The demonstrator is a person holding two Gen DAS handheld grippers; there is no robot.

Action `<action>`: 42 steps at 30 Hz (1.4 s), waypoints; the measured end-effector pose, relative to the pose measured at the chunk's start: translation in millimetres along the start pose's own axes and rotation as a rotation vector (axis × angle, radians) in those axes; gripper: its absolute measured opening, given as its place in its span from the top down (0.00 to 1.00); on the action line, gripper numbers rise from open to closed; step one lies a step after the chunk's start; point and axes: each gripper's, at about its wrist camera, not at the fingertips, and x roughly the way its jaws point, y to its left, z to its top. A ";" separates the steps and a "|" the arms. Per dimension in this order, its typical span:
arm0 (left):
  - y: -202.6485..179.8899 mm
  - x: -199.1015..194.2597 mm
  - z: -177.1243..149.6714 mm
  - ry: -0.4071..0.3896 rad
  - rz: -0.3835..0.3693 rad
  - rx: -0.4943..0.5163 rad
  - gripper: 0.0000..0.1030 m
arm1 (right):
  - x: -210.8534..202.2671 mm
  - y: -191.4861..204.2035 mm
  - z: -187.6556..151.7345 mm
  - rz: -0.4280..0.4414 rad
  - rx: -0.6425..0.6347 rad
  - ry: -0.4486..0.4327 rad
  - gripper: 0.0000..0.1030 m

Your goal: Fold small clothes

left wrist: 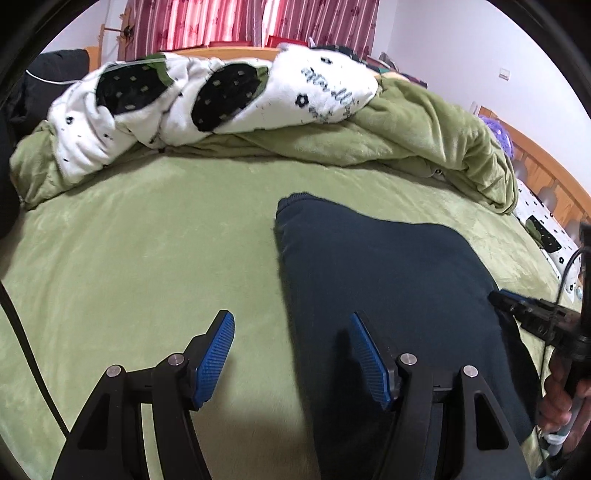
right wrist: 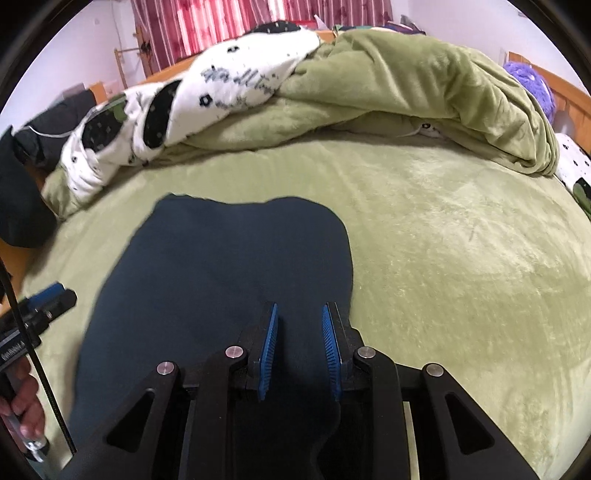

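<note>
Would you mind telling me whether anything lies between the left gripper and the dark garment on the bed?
Nothing visible does. The left gripper hangs open over the near left edge of the dark garment, with only bare green bedcover beside it. The heaped quilt lies well behind.

Green-covered bed — red striped curtains, white walls.

The green bed lies bare and flat right of the dark garment, and left of it too in the left wrist view; a heaped green and white quilt walls off the far side; a wooden headboard bounds the right edge.
</note>
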 end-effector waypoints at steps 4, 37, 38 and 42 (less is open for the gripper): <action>-2.9 23.6 1.0 0.003 -0.005 0.015 0.38 | 31.3 -5.2 -9.8 -0.067 -0.026 0.062 0.77; -33.8 -39.3 -61.8 0.026 0.013 0.046 0.39 | -6.9 -27.2 -39.2 -0.069 -0.040 0.039 0.78; -34.5 -42.3 -64.3 0.031 0.013 0.045 0.39 | -9.9 -27.5 -41.0 -0.071 -0.043 0.039 0.78; -41.5 -52.1 -74.8 0.029 0.022 0.060 0.39 | -29.8 -31.7 -49.3 -0.040 -0.022 0.013 0.77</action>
